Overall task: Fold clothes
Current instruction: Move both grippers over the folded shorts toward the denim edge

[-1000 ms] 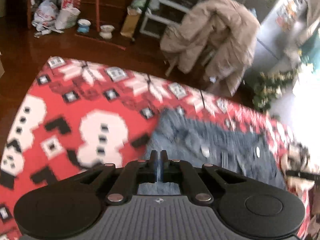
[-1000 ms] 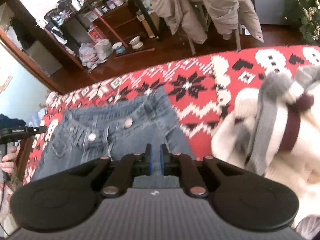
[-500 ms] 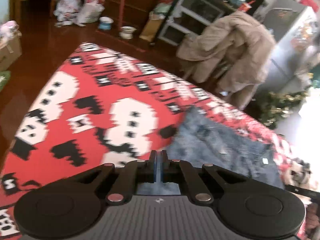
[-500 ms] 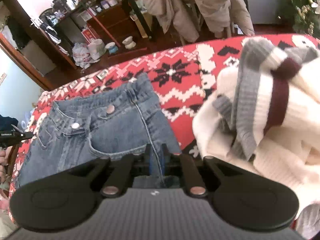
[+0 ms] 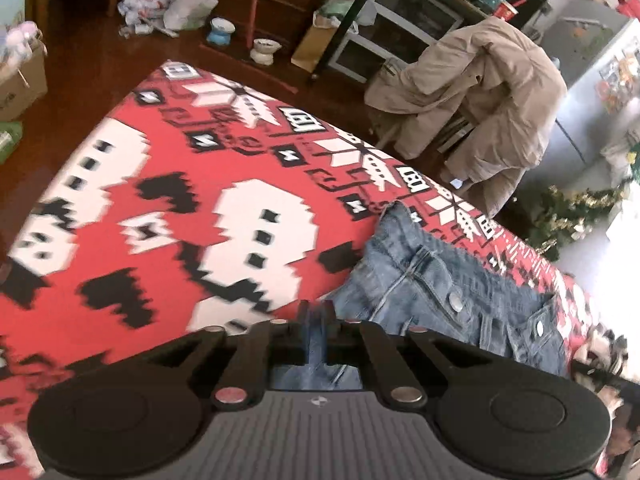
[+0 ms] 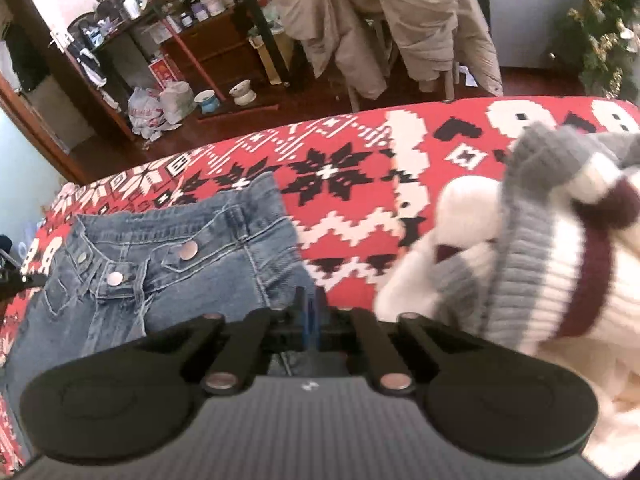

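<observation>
Blue jeans [image 5: 440, 288] lie waist-up on a red, white and black patterned blanket [image 5: 160, 208]. My left gripper [image 5: 316, 314] is shut on denim at the jeans' left edge, and cloth shows between its fingers. In the right wrist view the jeans [image 6: 160, 264] spread to the left with their metal buttons showing. My right gripper [image 6: 310, 300] sits at the jeans' right edge. Its jaws are closing, almost together, with denim between them.
A white knit sweater [image 6: 540, 260] with grey and maroon stripes is heaped on the blanket [image 6: 352, 208], right of the jeans. Beyond the blanket's far edge are a dark wood floor, a chair draped with a beige coat [image 5: 480, 92], shelves and a small Christmas tree [image 5: 572, 208].
The right gripper has sunk toward the jeans' right side and its jaws have narrowed. The left gripper has shifted toward the jeans' left edge, still gripping denim.
</observation>
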`<state>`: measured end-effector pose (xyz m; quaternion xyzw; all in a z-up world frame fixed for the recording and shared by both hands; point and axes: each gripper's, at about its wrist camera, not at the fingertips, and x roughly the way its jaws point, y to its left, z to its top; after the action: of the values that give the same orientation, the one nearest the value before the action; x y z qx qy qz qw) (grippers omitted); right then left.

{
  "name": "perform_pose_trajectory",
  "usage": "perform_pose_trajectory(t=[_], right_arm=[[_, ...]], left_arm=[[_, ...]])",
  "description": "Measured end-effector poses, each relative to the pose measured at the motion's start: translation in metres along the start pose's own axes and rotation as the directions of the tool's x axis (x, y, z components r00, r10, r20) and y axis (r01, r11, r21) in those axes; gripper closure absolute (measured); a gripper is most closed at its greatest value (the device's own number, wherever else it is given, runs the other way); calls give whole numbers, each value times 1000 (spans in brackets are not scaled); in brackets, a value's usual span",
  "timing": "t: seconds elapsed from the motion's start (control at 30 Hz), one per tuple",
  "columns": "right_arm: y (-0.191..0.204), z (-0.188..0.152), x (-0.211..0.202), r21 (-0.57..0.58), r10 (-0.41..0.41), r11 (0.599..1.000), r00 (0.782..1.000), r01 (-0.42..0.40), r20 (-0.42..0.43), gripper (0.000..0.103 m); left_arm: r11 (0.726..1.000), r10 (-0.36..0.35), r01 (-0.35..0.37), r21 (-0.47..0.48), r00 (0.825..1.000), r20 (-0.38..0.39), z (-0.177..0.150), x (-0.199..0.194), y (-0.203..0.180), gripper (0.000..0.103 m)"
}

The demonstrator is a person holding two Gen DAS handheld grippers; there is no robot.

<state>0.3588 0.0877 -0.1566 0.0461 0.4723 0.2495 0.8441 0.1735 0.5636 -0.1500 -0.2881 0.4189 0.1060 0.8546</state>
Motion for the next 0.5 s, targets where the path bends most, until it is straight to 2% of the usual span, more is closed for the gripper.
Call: perform_pose_trajectory(t=[0.13, 0.3, 0.43, 0.5], right_arm=[[2, -15, -31, -31, 18, 999, 1000, -17, 9, 99], [16, -62, -55, -116, -2, 993, 999, -3, -38, 99], [10, -95, -69, -138, -51, 989, 998, 44, -48, 100], [5, -108, -81, -130, -58, 990, 998, 53, -38, 98]], left_arm=[[999, -38, 38, 28, 999, -12, -23, -28, -8, 99], [992, -108, 111, 54, 992, -60, -72, -48, -35, 99], [990, -49, 60, 129, 995, -86, -111, -51, -50, 99], [991, -32, 43, 123, 996, -86, -124, -53, -48, 99]])
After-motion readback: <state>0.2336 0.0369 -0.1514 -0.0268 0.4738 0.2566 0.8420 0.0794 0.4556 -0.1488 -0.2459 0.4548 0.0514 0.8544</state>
